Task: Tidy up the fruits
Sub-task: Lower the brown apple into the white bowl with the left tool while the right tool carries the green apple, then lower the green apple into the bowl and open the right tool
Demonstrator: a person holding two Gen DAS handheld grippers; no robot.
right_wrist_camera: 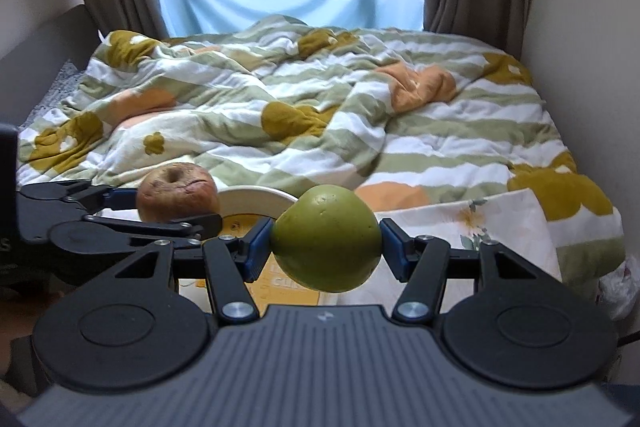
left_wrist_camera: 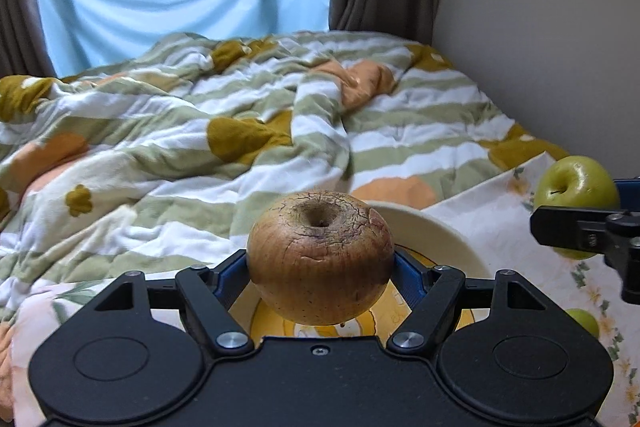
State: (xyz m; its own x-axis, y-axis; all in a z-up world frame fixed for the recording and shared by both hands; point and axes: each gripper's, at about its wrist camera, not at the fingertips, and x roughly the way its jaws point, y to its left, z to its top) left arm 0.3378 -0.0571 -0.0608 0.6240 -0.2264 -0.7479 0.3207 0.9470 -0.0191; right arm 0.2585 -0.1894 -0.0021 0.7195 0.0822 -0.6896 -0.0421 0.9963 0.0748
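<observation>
My left gripper (left_wrist_camera: 320, 259) is shut on a wrinkled brown apple (left_wrist_camera: 320, 259) and holds it above a cream bowl (left_wrist_camera: 448, 235) with a yellow picture inside. My right gripper (right_wrist_camera: 326, 239) is shut on a green apple (right_wrist_camera: 326, 239), held above the floral cloth to the right of the bowl (right_wrist_camera: 256, 197). The right wrist view shows the left gripper with the brown apple (right_wrist_camera: 178, 191) at left. The left wrist view shows the green apple (left_wrist_camera: 576, 187) at right. Another green fruit (left_wrist_camera: 586, 321) lies on the cloth at lower right, partly hidden.
A white floral cloth (left_wrist_camera: 500, 211) lies under the bowl at the foot of the bed. A rumpled striped duvet (left_wrist_camera: 200, 131) covers the bed beyond. A wall (left_wrist_camera: 540, 7) runs along the right side. Curtains and a blue sheet hang at the back.
</observation>
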